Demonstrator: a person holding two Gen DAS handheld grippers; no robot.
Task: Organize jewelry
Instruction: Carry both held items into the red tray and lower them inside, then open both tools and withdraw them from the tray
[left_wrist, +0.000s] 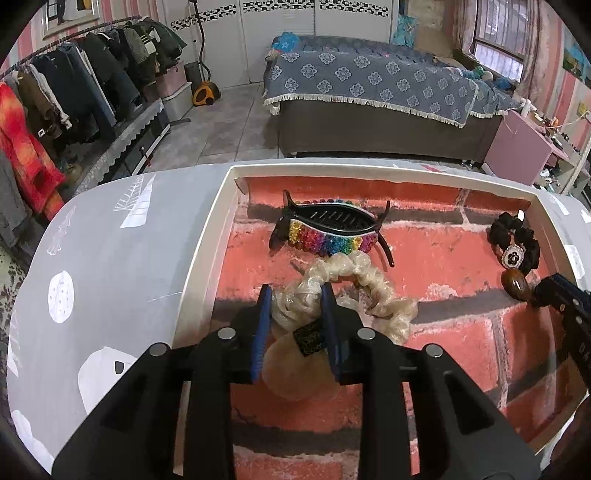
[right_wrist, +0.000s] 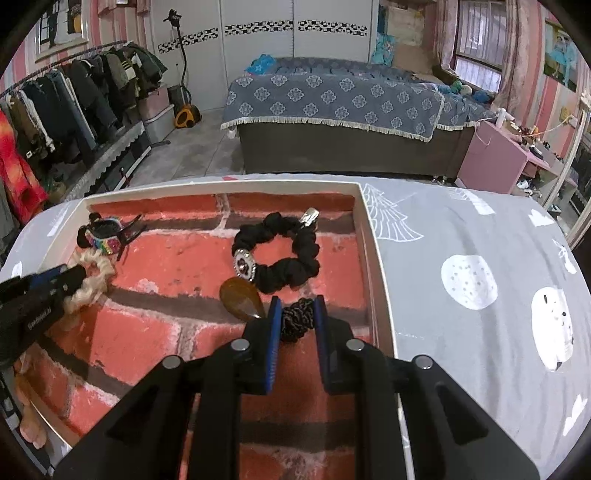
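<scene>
A white-rimmed tray (left_wrist: 207, 254) lined with red brick-print paper holds the hair pieces. My left gripper (left_wrist: 297, 295) is shut on a cream scrunchie (left_wrist: 384, 295) with a black label, low over the tray floor. A black claw clip with rainbow beads (left_wrist: 328, 232) lies just beyond it. My right gripper (right_wrist: 297, 308) is shut on the black braided cord (right_wrist: 297, 319) of a piece with a brown oval stone (right_wrist: 240, 299). A black scrunchie with a flower charm (right_wrist: 280, 254) lies just ahead of it, and shows in the left wrist view (left_wrist: 517, 240).
The tray (right_wrist: 373, 258) sits on a grey cloth with white prints (right_wrist: 480, 280). Beyond the table are a tiled floor, a bed with a blue flowered cover (left_wrist: 369, 81), a clothes rack (left_wrist: 74, 85) at left and a pink cabinet (left_wrist: 517, 147) at right.
</scene>
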